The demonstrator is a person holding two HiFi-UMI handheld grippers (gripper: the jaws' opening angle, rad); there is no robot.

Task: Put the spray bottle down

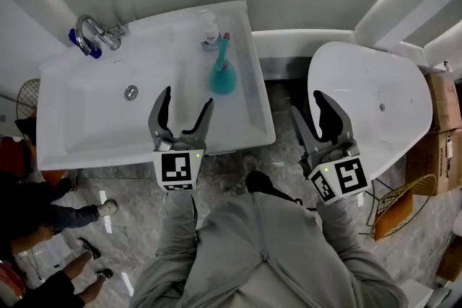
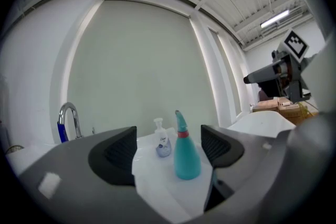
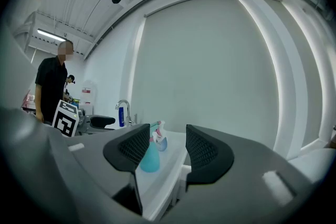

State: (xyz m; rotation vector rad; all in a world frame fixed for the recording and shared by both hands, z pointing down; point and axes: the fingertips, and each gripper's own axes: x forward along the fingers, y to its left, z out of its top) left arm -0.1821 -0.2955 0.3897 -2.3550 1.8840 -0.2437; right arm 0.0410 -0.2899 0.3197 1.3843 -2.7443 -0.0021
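A teal spray bottle [image 1: 223, 72] with a red collar stands upright on the right ledge of the white sink [image 1: 86, 133]. My left gripper [image 1: 186, 99] hovers open just in front of it, apart from it and holding nothing. Between the left gripper's [image 2: 168, 148] jaws the spray bottle [image 2: 185, 157] shows a short way ahead. My right gripper [image 1: 309, 108] is open and empty, off the sink's right edge. In the right gripper view the spray bottle [image 3: 149, 159] is partly hidden behind one jaw of that gripper [image 3: 164, 149].
A small pump soap bottle [image 1: 210, 31] stands behind the spray bottle. The faucet [image 1: 94, 32] is at the sink's back left. A white bathtub [image 1: 368, 97] lies to the right, with cardboard boxes [image 1: 442, 104] and an orange wire basket [image 1: 404, 205] beyond. People's legs [image 1: 43, 205] show at lower left.
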